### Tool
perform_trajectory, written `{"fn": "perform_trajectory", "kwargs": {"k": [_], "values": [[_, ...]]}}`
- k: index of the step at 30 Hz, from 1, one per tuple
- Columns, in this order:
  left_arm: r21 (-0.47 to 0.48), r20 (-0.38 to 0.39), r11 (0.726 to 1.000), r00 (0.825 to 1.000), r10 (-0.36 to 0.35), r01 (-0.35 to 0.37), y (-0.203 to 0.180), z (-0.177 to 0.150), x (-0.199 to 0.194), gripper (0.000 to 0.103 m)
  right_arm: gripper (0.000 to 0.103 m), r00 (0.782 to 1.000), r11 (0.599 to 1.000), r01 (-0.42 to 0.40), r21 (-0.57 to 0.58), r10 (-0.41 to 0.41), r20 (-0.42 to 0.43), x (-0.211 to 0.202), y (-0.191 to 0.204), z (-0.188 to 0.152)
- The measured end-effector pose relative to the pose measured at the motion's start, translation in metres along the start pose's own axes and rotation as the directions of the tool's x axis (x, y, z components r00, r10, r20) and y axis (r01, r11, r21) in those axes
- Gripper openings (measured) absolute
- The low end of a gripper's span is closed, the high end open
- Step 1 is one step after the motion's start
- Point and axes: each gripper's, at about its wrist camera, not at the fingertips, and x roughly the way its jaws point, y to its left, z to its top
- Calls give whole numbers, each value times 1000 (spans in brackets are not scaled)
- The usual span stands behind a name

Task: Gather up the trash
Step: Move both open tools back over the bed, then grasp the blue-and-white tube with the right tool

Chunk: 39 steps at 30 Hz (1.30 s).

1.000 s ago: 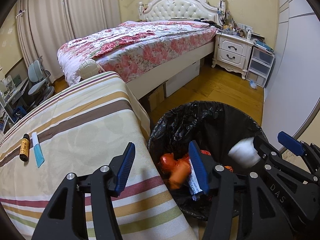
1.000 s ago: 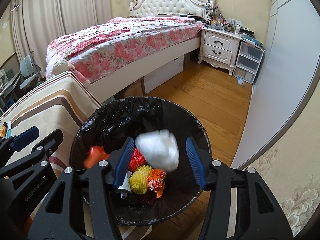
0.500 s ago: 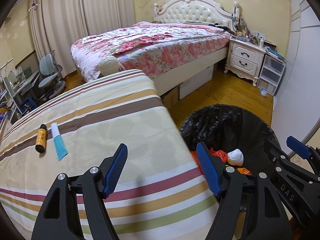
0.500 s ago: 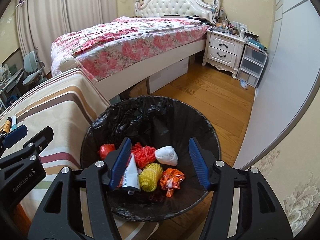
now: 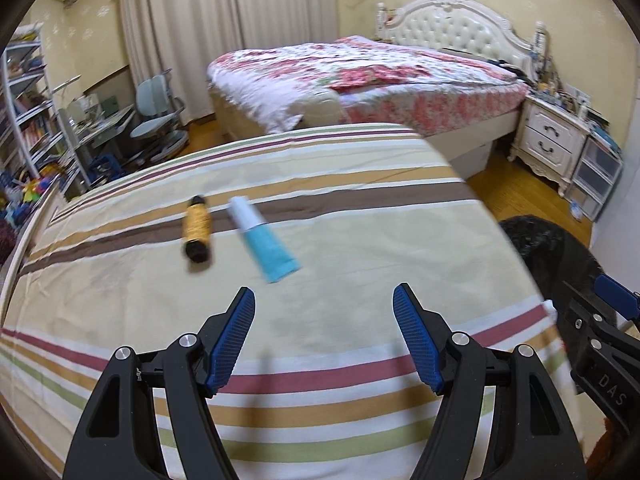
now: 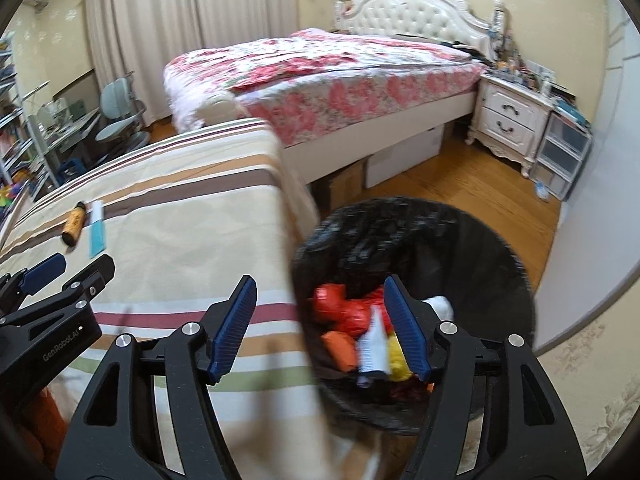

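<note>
A small orange bottle with a black cap point(image 5: 196, 232) and a blue-and-white tube point(image 5: 262, 242) lie side by side on the striped bedcover point(image 5: 360, 240). My left gripper point(image 5: 324, 330) hovers open just short of them, nothing between its fingers. My right gripper point(image 6: 318, 320) is over the cover's right edge and the black-lined bin point(image 6: 412, 236); its jaws are opening and hold nothing. The bin holds red, orange, yellow and white trash point(image 6: 348, 316). In the right wrist view the bottle point(image 6: 73, 222) and tube point(image 6: 97, 232) sit far left, beyond the left gripper point(image 6: 68, 266).
A floral bed point(image 5: 360, 76) with white headboard stands behind. A white nightstand point(image 5: 554, 144) and plastic drawers point(image 5: 598, 178) line the right wall. Desk, chair point(image 5: 158, 120) and shelves point(image 5: 24, 120) crowd the left. Wooden floor point(image 6: 472, 188) shows between bed and bin.
Both grippers swung left from over the bin to the striped cover. A white wad dropped from the right gripper into the bin. Both jaws widened.
</note>
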Motion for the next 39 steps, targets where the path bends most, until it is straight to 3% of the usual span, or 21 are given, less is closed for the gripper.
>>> {"fn": "perform_trajectory", "kwargs": {"k": [8, 18, 30, 34, 39], "values": [[-85, -67, 993, 995, 72, -78, 72, -12, 10, 70, 65, 994, 985, -88, -147, 77, -77, 17, 75, 0], [-136, -79, 977, 985, 154, -164, 136, -19, 9, 70, 66, 984, 961, -147, -234, 118, -133, 39, 137, 12], [-199, -98, 968, 986, 137, -154, 166, -21, 13, 70, 65, 979, 944, -181, -275, 145, -147, 66, 199, 36], [-197, -99, 969, 986, 131, -148, 165, -18, 15, 71, 51, 981, 946, -174, -275, 141, -137, 72, 203, 43], [-185, -94, 973, 988, 123, -138, 160, -14, 18, 72, 21, 982, 952, -169, -257, 140, -128, 74, 192, 49]]}}
